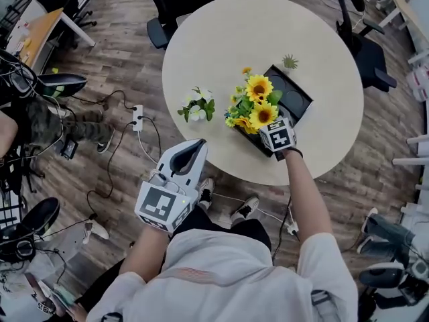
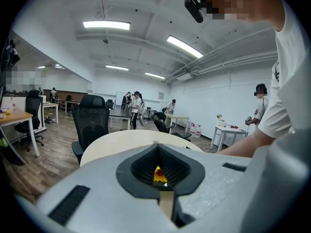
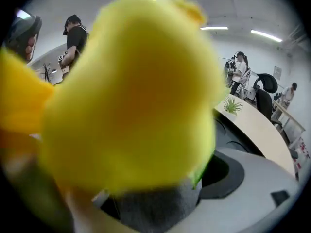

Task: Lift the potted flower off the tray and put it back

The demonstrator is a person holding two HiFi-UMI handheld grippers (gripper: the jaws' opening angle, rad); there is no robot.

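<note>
Left gripper [image 1: 190, 154]: jaws pressed together, empty, held off round table [image 1: 234, 39], well apart from pot. White-flowered plant [image 1: 198, 106]: one, on bare tabletop left of tray. Potted sunflower [image 1: 257, 102]: one, two big heads, at near end of black tray [image 1: 299, 100]. Right gripper [image 1: 271, 139]: jaws apparently pinching grey pot; blurred petals block view. Small green plant [image 1: 289, 62]: one, beyond tray.

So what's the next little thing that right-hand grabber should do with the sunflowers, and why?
Probably raise it gently straight up. The right gripper appears closed on the potted flower: its grey pot sits between the jaws, at the near end of the black tray. The left gripper hangs shut off the table, so the right lifts alone.
</note>
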